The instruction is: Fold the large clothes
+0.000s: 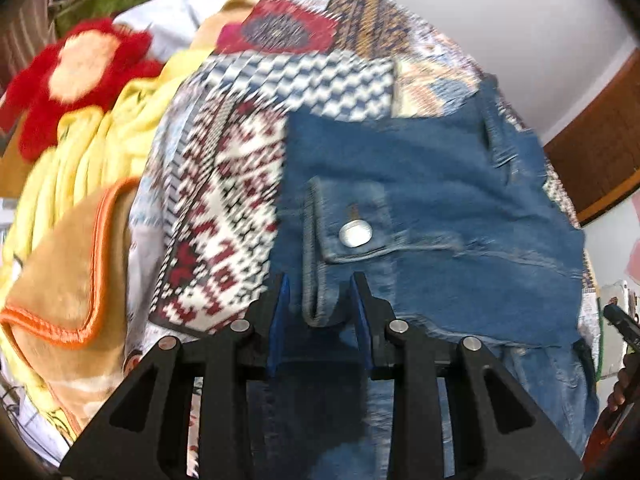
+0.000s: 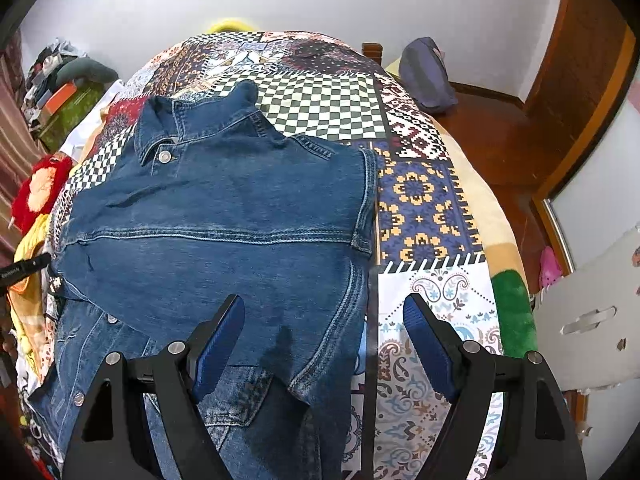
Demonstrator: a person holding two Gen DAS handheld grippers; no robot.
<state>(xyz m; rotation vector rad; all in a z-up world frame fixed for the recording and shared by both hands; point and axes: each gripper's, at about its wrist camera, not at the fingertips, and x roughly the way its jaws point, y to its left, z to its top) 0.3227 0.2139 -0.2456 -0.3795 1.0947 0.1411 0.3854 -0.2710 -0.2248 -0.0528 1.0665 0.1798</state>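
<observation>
Left gripper (image 1: 320, 300) angled down, clamped on denim jacket (image 1: 420, 200) cuff; right gripper (image 2: 324, 340) apart above jacket.

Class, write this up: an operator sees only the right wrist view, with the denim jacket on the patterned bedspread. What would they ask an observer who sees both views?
Operator: Is the left tool holding anything?
Observer: Yes, the left tool grips a folded edge of the denim jacket.
Operator: Which part of it?
Observer: The seamed edge just below a metal button on a flap.
</observation>
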